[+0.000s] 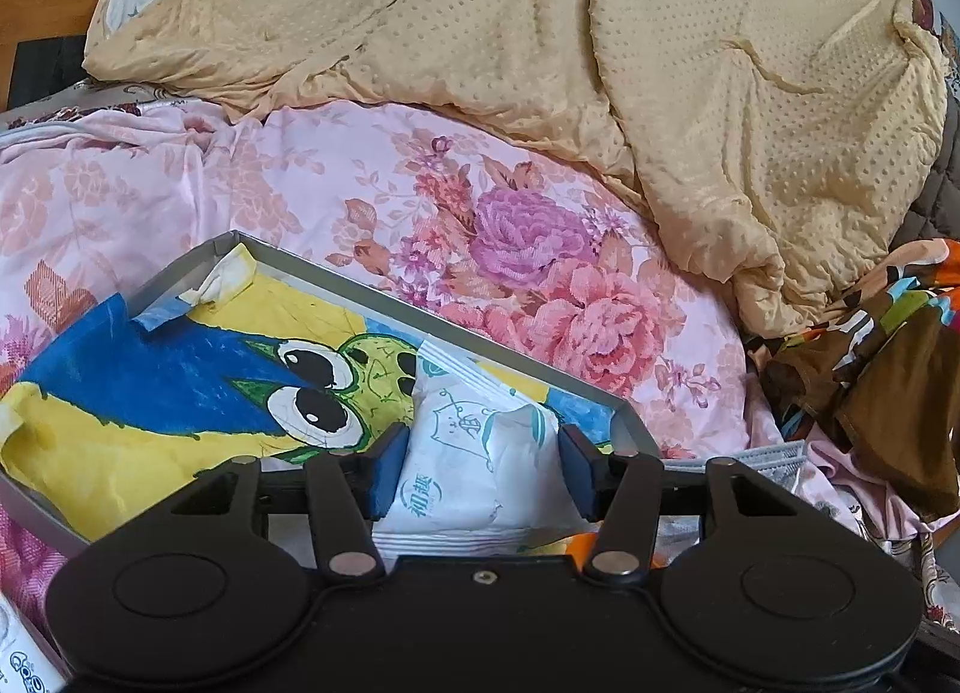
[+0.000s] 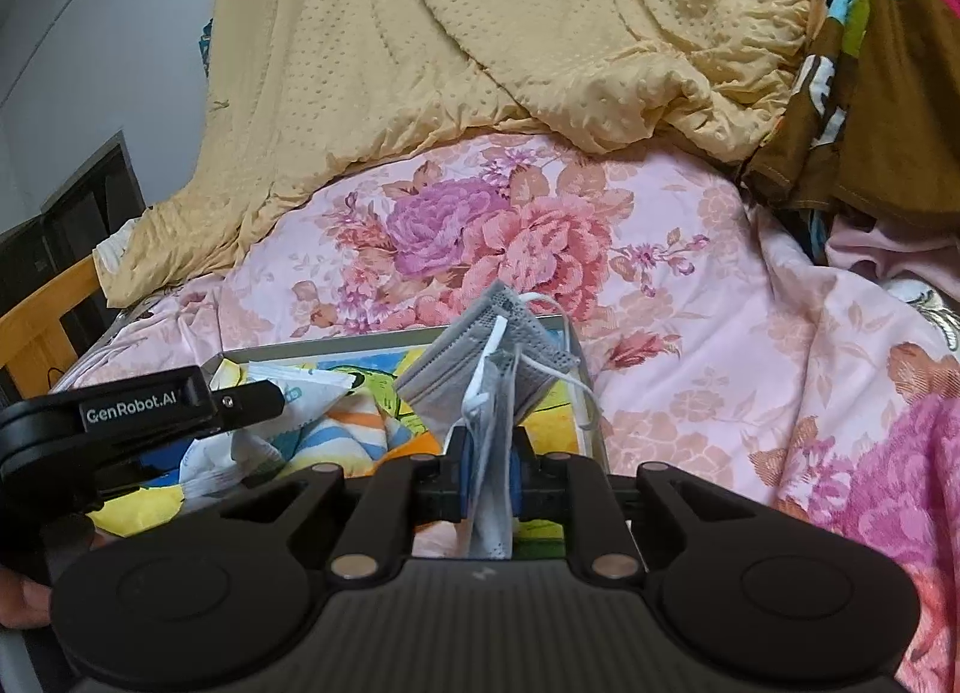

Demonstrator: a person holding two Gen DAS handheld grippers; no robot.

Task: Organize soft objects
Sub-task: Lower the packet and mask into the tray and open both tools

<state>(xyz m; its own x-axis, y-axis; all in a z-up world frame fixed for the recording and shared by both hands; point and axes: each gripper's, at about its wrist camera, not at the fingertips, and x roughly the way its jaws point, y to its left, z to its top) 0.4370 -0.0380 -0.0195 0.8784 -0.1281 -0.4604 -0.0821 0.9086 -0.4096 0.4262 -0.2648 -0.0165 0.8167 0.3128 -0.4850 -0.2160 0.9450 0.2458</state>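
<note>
The left gripper (image 1: 480,468) is clenching a white tissue pack (image 1: 474,453) over the grey tray (image 1: 336,273) lined with a cartoon drawing. The right gripper (image 2: 489,477) is pinching grey face masks (image 2: 486,363) above the tray's right end, jaws nearly closed on them. Both items seem to be going into the tray; next each needs lowering and releasing.

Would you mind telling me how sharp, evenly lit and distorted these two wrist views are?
Left wrist view: soft daylight, no harsh glare; the tissue pack between the left gripper pads is sharp, while the tray rim bows from fisheye. Right wrist view: similar even light; the grey masks in the right gripper are crisp, and the corners go dark.
</note>
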